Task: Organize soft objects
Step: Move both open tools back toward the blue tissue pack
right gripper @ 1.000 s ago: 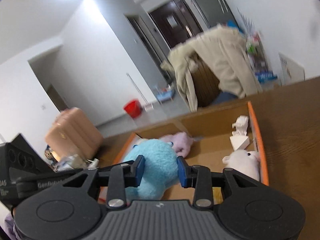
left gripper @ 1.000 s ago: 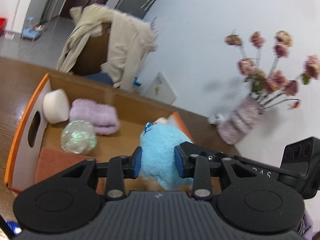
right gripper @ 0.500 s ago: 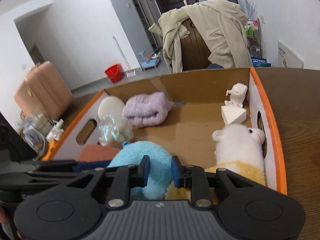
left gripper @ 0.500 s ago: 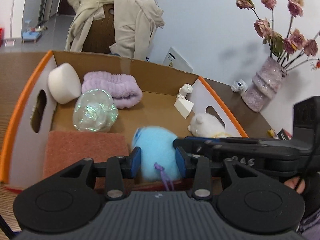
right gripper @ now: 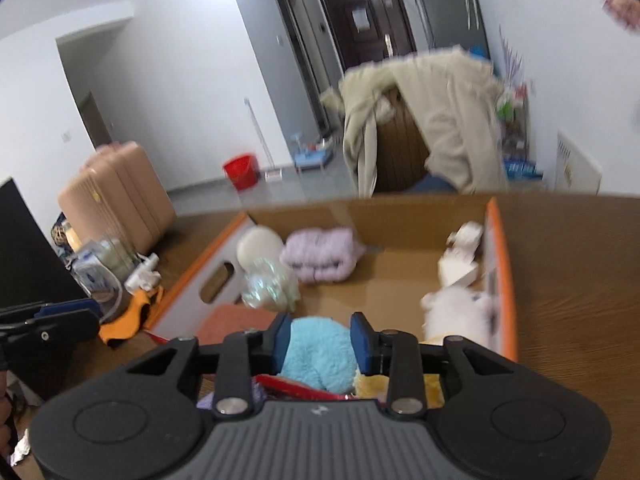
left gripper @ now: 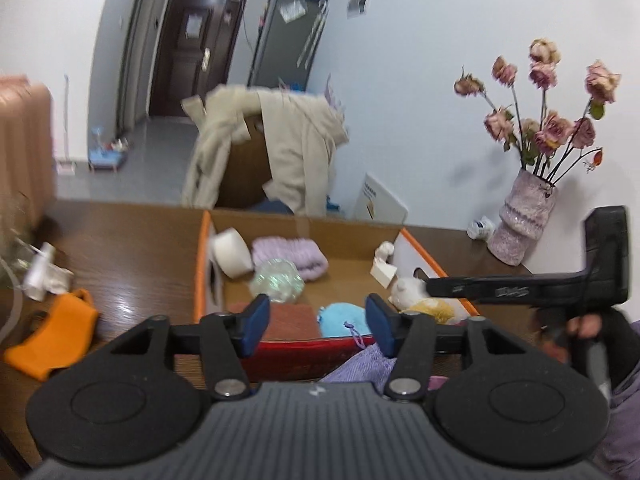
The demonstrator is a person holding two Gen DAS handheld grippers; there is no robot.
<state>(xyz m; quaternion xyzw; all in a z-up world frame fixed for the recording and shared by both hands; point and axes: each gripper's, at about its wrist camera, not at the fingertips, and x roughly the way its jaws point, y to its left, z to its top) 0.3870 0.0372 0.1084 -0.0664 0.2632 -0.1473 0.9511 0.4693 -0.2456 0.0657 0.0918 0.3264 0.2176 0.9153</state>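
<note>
The blue plush toy [left gripper: 342, 317] lies at the near edge of the cardboard box [left gripper: 202, 264], just beside the white plush [left gripper: 406, 290]. Release cleanly: my left fingers [left gripper: 316, 322] are opening, nothing between them; my right fingers [right gripper: 318, 338] are opening too, flanking the plush without pressing. Both hands pitch downward over the bench [left gripper: 128, 248]; withdraw without snagging the fur.

Cardboard box [left gripper: 308, 236], matt brown inside; fluffy blue plush [right gripper: 320, 350] at 6 o'clock. Table [right gripper: 572, 280] glossy dark wood. Gripper pads [left gripper: 253, 322] matt blue.
</note>
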